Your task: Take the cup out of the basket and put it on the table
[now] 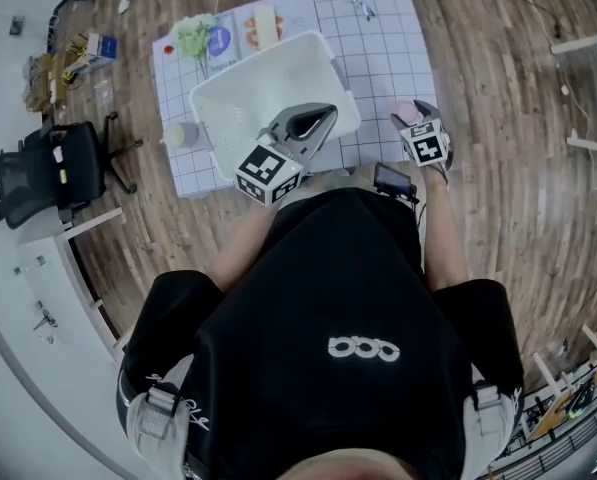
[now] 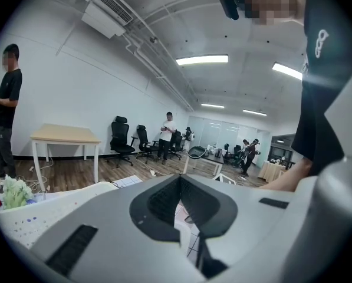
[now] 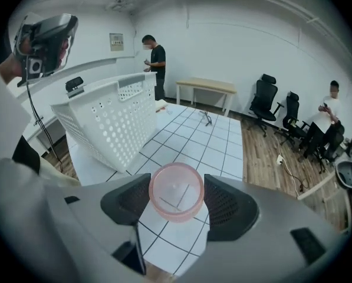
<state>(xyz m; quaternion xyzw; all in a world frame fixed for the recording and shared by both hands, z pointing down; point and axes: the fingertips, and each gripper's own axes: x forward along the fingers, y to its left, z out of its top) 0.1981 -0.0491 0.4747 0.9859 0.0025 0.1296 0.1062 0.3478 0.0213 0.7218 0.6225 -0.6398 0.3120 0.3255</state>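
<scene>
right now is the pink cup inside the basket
No, the right gripper holds the cup between its jaws outside the basket, which stands to the left on the table.

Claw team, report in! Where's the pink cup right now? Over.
Right claw shut on pink cup. Cup out of basket, over table. Left claw shut, empty. Table below looks clear.

Left claw [image 2: 178,181] shut, near level; right claw [image 3: 177,200] tilted down, clamping cup [image 3: 176,186].
</scene>
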